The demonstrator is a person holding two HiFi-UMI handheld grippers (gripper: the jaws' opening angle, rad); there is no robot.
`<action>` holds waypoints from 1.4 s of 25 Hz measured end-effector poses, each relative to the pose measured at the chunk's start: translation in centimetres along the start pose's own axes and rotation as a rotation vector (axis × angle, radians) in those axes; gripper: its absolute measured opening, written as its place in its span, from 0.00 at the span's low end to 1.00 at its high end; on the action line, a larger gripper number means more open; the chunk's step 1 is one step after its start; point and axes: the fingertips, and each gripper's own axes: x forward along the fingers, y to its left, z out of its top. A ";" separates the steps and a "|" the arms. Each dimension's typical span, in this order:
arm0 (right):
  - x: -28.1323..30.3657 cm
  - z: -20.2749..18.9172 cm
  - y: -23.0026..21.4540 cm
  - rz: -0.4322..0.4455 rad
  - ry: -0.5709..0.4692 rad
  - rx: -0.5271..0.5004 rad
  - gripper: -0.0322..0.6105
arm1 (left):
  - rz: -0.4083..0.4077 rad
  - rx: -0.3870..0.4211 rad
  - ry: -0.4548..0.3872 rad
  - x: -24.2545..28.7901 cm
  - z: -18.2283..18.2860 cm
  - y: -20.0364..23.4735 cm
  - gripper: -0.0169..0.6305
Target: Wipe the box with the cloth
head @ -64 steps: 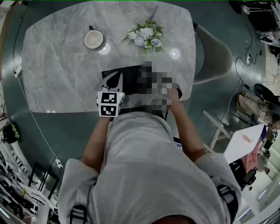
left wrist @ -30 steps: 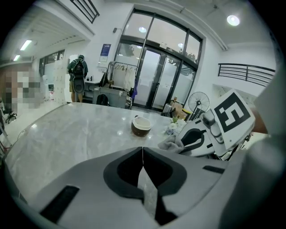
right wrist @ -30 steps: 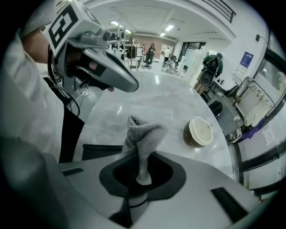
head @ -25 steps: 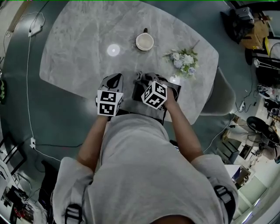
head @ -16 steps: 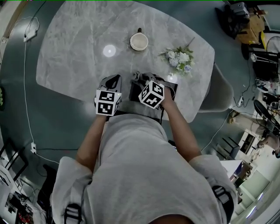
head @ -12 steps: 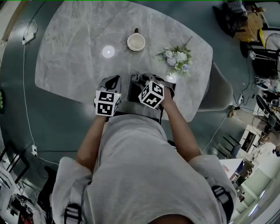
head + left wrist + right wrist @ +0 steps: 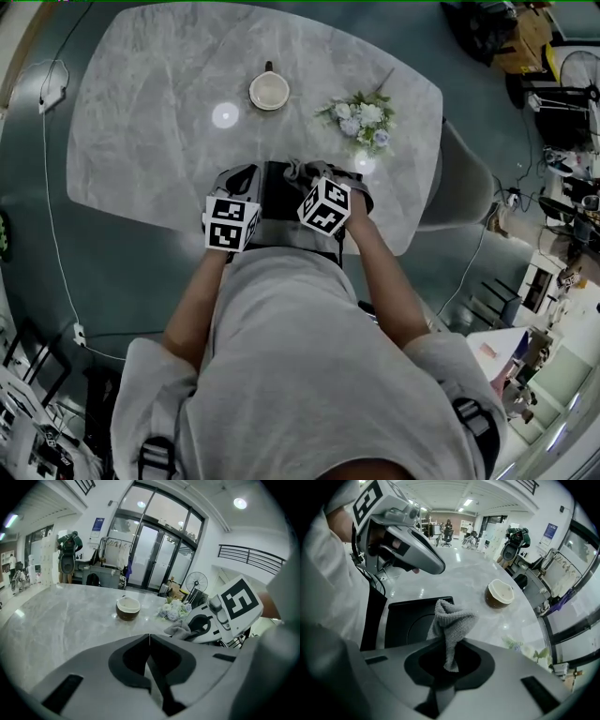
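Observation:
A flat black box (image 7: 281,195) lies at the table's near edge. My right gripper (image 7: 446,641) points steeply down over it and is shut on a grey knitted cloth (image 7: 454,620), which bunches up above the jaws, over the box's lid (image 7: 412,620). In the head view the cloth (image 7: 298,170) shows over the box's far side, just beyond the right gripper's marker cube (image 7: 324,204). My left gripper (image 7: 149,639) is shut with nothing in it. It sits beside the box's left edge, under its marker cube (image 7: 232,223).
On the grey marble table (image 7: 159,122), a brown-and-white cup (image 7: 269,91) stands beyond the box. A small bunch of flowers (image 7: 361,117) lies to its right. A grey chair (image 7: 459,178) stands at the table's right end. Cables run over the floor on the left.
Both grippers have shifted a little across the table. The left one now sits closer to the box's left edge. The cloth stays in the right jaws.

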 end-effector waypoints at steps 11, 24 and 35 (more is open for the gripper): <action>-1.1 -2.9 -0.6 -0.013 -0.019 0.057 0.13 | -0.028 0.029 0.007 1.7 0.7 -3.2 0.06; -2.7 -9.5 -2.3 -0.055 0.053 0.110 0.13 | -0.073 0.073 0.025 4.1 1.3 -7.8 0.06; -3.7 -11.6 -2.1 -0.070 0.019 0.146 0.13 | -0.101 0.099 0.042 5.7 1.5 -11.0 0.06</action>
